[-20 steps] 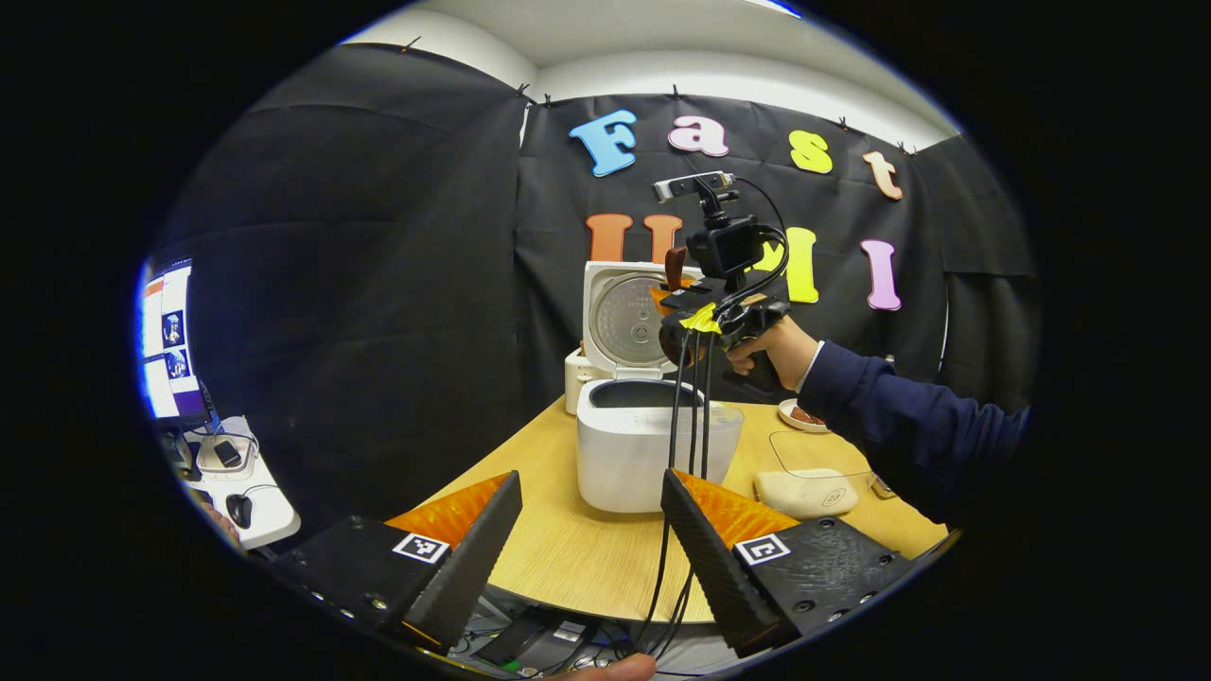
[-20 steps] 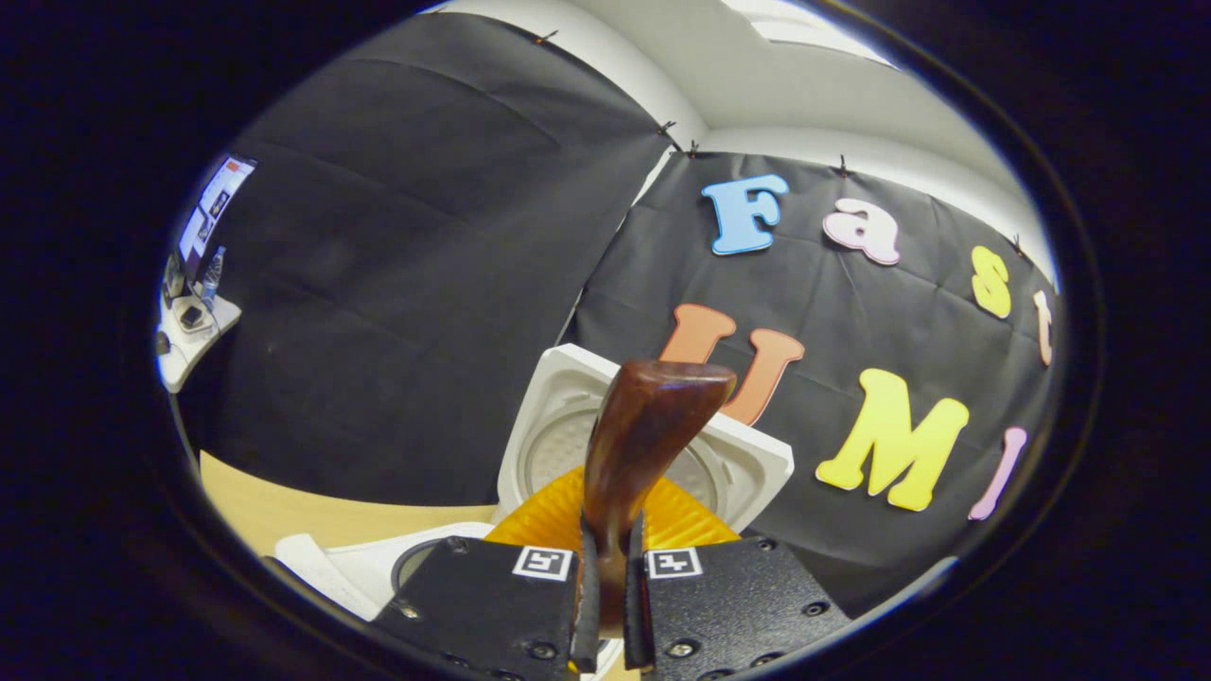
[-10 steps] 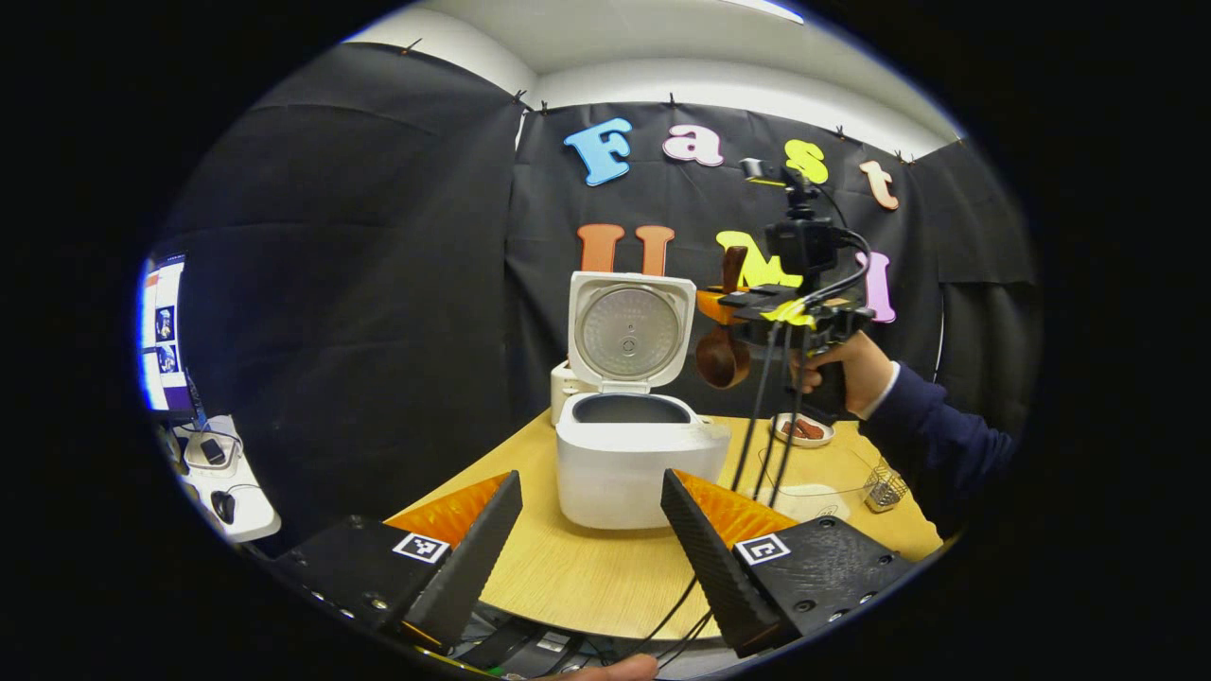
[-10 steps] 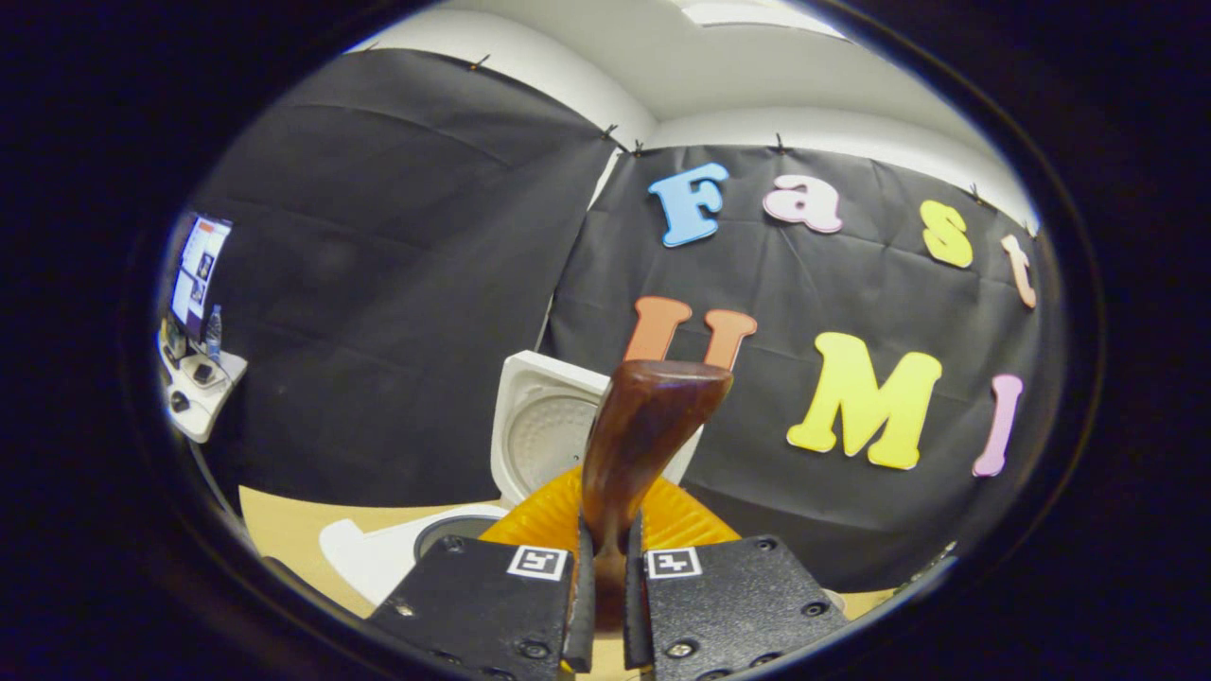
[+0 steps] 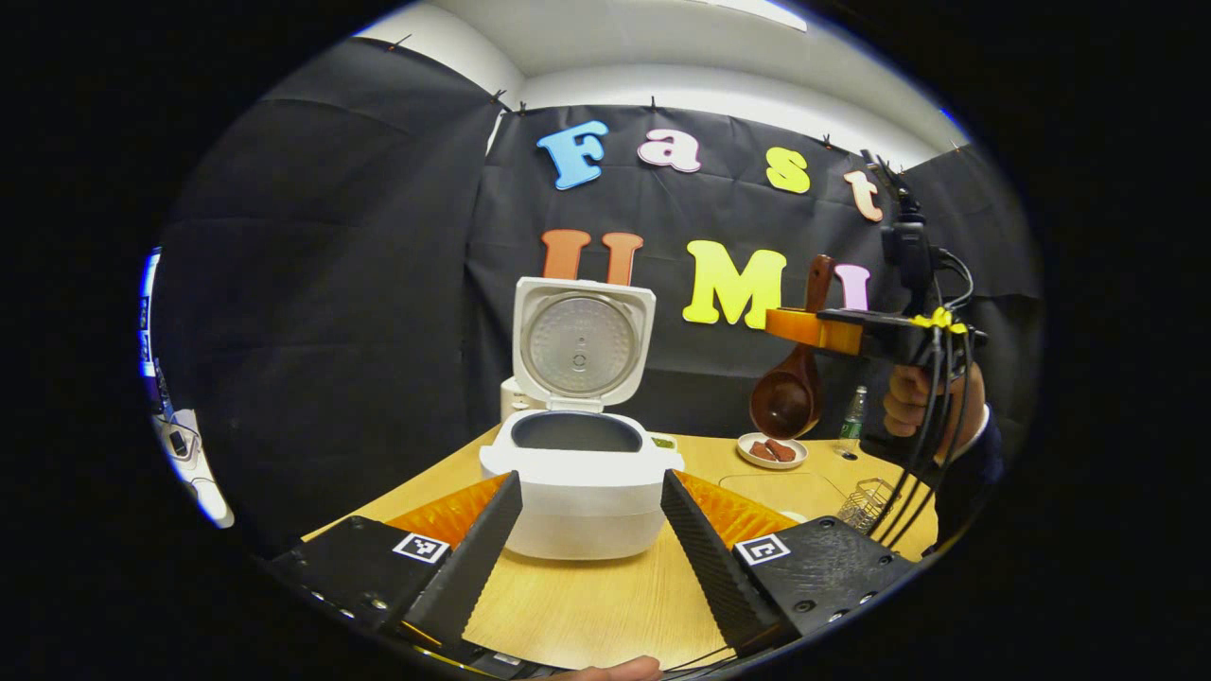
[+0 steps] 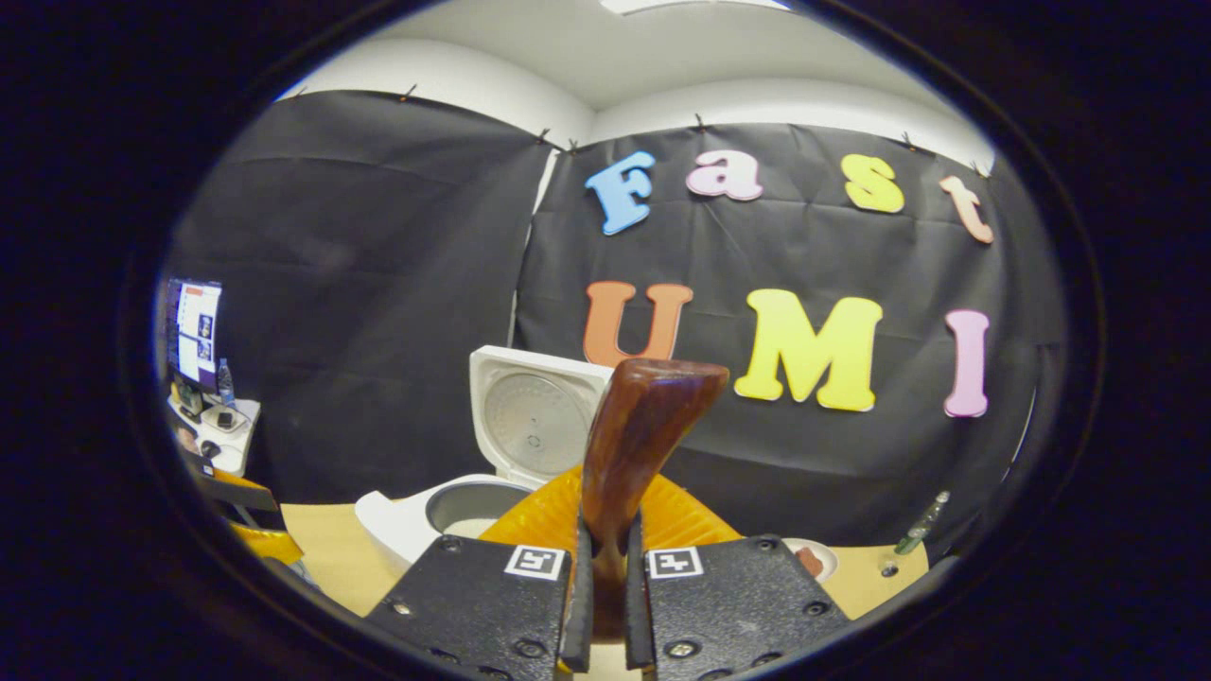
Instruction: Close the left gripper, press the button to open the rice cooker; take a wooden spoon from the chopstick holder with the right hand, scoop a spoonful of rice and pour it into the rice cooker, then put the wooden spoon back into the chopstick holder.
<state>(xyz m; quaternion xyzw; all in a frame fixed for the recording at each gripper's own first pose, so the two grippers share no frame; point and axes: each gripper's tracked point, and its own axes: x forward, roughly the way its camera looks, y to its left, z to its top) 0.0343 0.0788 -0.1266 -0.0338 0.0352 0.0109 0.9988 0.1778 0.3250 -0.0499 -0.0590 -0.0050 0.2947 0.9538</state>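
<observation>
Rice cooker [image 5: 579, 473]: white, on the counter [image 5: 605, 596], lid [image 5: 579, 342] standing upright at the back, inner pot exposed. In the right gripper view something pale lies at the bottom of the pot; probably rice, so the pouring step looks done.

Wooden spoon [image 5: 793, 392]: dark brown, clamped by its handle in the right gripper [image 6: 605, 605], both fingers pressing on the shaft. Handle end points up, bowl hangs below the gripper, held in the air to the right of the cooker and well clear of its rim. The bowl's inside looks bare, though glare makes this uncertain. An upright, bowl-down hold suits lowering it straight into a holder.

Chopstick holder [image 5: 866, 506]: wire-mesh basket on the counter's right part, below and near the right gripper; apparently the spoon's destination. The remaining step, by judgement: return the spoon there.

Left gripper [image 5: 591, 530]: fingers spread wide, gripping nothing, held low in front of the cooker; seemingly idle, its button press finished with the lid up.

Small dish [image 5: 772, 451]: holds reddish-brown pieces, behind the holder. Bottle [image 5: 852, 416]: stands just beside it.

Hand [image 5: 913, 402]: grips the right gripper's handle, cables trailing below.

Risk: the hanging bowl could catch the basket's rim and tip it.
</observation>
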